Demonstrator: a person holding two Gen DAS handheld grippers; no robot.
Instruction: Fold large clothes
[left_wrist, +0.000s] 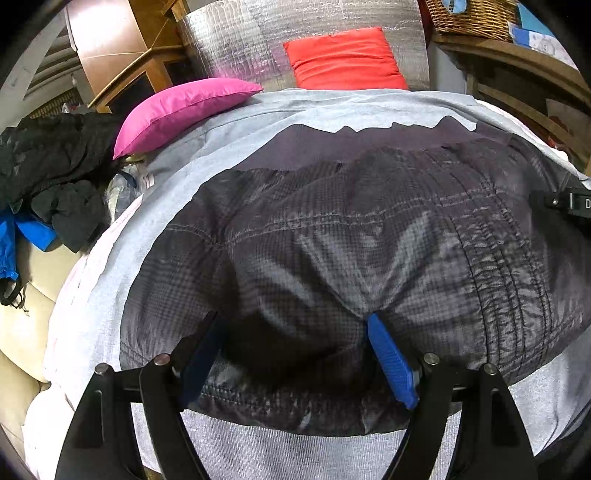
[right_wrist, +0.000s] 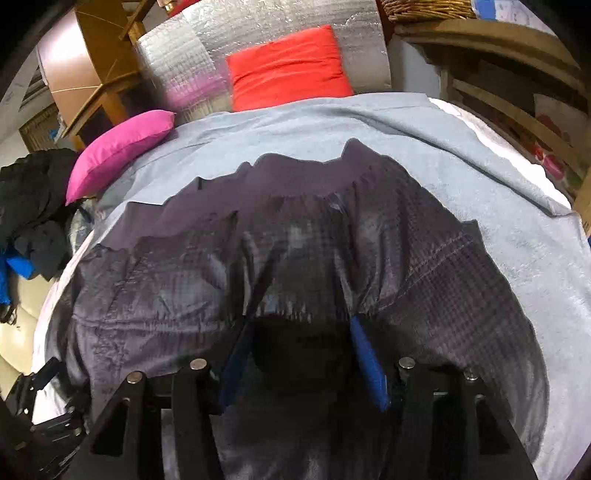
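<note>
Broadly, a pale grey sheet (left_wrist: 258, 110) covers the bed, and the dark checked jacket (left_wrist: 351, 240) lies spread across it. Beyond the jacket's far edge rests a red pillow (left_wrist: 345, 59); a pink pillow (left_wrist: 177, 107) sits off its far left corner. At the jacket's near hem, the left gripper (left_wrist: 295, 354) has its fingers apart with fabric bunched between them. The right gripper (right_wrist: 299, 354) likewise straddles the hem, fingers spread.
</note>
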